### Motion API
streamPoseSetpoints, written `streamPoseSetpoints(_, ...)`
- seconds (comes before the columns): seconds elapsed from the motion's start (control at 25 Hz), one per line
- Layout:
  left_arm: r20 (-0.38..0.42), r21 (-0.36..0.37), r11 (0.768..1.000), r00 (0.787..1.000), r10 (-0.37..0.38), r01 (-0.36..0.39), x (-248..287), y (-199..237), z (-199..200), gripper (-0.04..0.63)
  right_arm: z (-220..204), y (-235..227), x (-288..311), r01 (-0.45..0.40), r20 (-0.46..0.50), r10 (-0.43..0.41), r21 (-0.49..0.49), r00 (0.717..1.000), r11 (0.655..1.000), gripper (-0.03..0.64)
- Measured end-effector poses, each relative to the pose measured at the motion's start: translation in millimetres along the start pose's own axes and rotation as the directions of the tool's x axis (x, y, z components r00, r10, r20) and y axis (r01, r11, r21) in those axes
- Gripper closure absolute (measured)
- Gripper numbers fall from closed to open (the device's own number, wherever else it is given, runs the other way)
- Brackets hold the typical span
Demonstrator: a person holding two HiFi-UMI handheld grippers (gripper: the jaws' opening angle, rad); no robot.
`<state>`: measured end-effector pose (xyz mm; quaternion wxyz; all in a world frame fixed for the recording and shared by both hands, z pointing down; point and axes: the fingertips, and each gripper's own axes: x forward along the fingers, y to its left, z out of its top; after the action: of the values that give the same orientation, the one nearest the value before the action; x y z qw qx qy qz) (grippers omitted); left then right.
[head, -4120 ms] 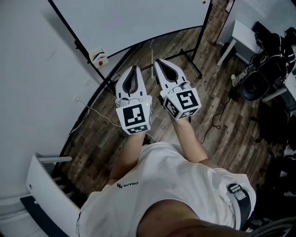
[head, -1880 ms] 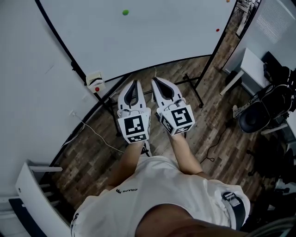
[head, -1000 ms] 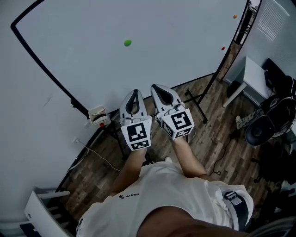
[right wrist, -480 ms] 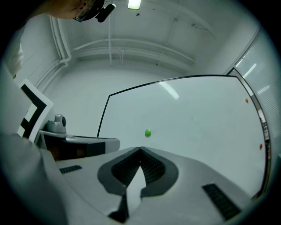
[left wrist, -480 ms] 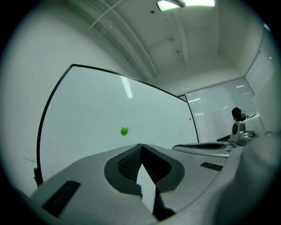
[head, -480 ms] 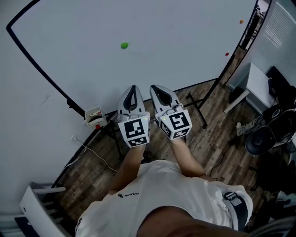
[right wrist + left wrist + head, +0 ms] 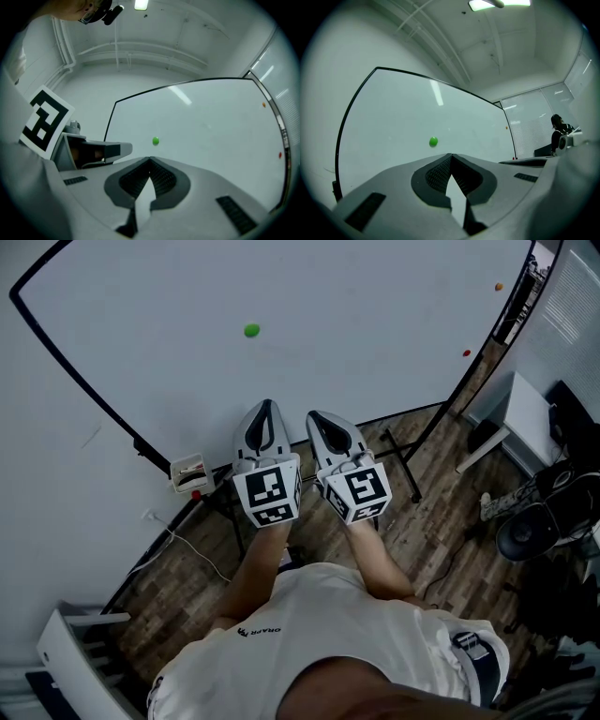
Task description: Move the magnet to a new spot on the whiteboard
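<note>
The green magnet (image 7: 251, 331) is seen stuck on the whiteboard (image 7: 375, 315), ahead of and above both grippers and well apart from them. In the head view it lies beyond the tips of the left gripper (image 7: 263, 412), slightly to their left, and further left of the right gripper (image 7: 317, 418). In the left gripper view the magnet (image 7: 433, 141) is found just up and left of the jaw tips (image 7: 451, 155); in the right gripper view it (image 7: 155, 140) sits almost straight over the tips (image 7: 150, 160). Both pairs of jaws are pressed together with nothing pinched between them, and the two grippers are held side by side, close to each other. Only bare board surface is seen between the tips and the magnet. Far to the right of the grippers, near the board's edge, a red magnet (image 7: 466, 353) and an orange magnet (image 7: 498, 286) are placed. Left of the left gripper a small box (image 7: 190, 472) is fixed at the board's frame, and a cable (image 7: 178, 545) is trailed over the wooden floor (image 7: 431, 521). A white table (image 7: 530, 418) is set to the right.
</note>
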<state>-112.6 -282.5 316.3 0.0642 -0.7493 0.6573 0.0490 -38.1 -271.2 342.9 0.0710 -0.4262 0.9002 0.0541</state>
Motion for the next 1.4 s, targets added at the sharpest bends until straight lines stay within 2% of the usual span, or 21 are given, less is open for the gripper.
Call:
streamPoseSetpoints(0.68,-0.024,0.033,0.998,0.998,-0.055,0.056,31,-4,9,0.592,-1,-4,-2,-0.003,-0.008,0.003,0.012,1.000,1.000,0.603)
streamPoseSetpoints(1.4,-0.035,0.037,0.999,0.999,0.013,-0.012,53,17,13,0.589,1,-7,-2,-0.008,-0.010,0.008,-0.005,1.000,1.000,0.603)
